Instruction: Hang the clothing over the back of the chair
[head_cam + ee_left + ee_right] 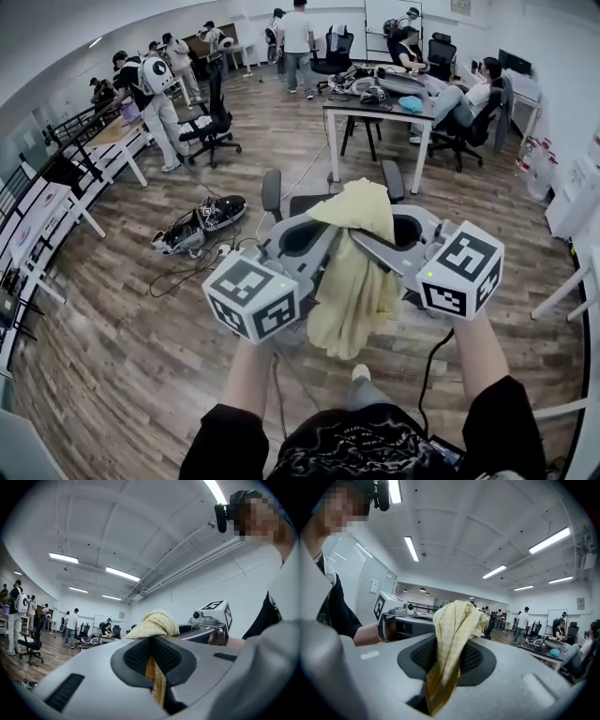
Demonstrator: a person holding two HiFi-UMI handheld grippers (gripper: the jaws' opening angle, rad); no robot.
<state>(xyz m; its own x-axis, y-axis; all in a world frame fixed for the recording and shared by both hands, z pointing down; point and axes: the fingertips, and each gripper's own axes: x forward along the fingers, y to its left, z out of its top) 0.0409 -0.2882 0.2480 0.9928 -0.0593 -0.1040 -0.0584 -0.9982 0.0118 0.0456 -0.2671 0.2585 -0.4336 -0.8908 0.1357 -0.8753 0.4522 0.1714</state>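
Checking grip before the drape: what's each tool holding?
Left tool: closed on the yellow garment.
Right tool: closed on the yellow garment.

Clothing: your pale yellow checked clothing [454, 625] stood bunched between the dark pads, its lower end hanging into the gap beneath.
Right gripper: your right gripper [449, 660] had its jaws clamped on the clothing, pressing it from both sides.
Left gripper: your left gripper [408, 620], marker cube uppermost, sat just left of the clothing; contact could not be told.
Arm: your bare forearm [368, 632] and black sleeve [333, 606] lay further left of the clothing.
People: several people [524, 623] stood well behind the clothing, to its right.
Table: a cluttered table [543, 649] stood low, right of the clothing.
Lights: ceiling lights [411, 548] ran above the clothing.
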